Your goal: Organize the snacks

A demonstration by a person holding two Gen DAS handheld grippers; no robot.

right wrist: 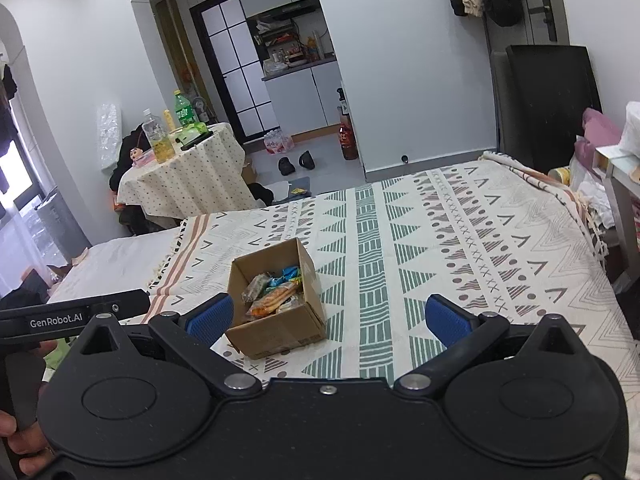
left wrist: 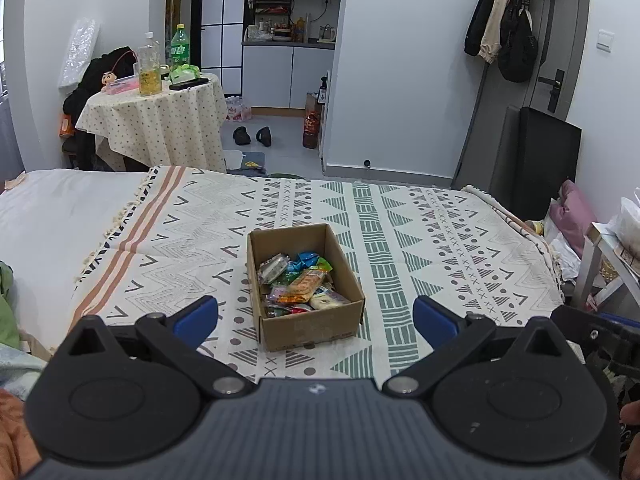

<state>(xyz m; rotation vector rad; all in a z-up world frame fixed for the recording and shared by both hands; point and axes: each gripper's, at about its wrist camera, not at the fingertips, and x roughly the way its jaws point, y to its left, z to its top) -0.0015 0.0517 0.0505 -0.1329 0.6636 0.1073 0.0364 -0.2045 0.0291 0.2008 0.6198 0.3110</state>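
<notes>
A cardboard box (left wrist: pixel 306 286) sat open on the patterned blanket (left wrist: pixel 420 232) covering the bed, holding a jumble of wrapped snacks (left wrist: pixel 298 282): orange, blue, green and pale packets lying loose on one another. In the left wrist view the box lay at 12 o'clock from the left tool (left wrist: pixel 316 320), close ahead and between its spread blue fingers (left wrist: pixel 196 316); neither touched the box. The right tool (right wrist: pixel 328 320) hovered above the blanket with the box (right wrist: pixel 276 300) at about 11 o'clock, its left finger (right wrist: pixel 210 316) just beside the box's near corner. Both tools were spread wide and held nothing.
</notes>
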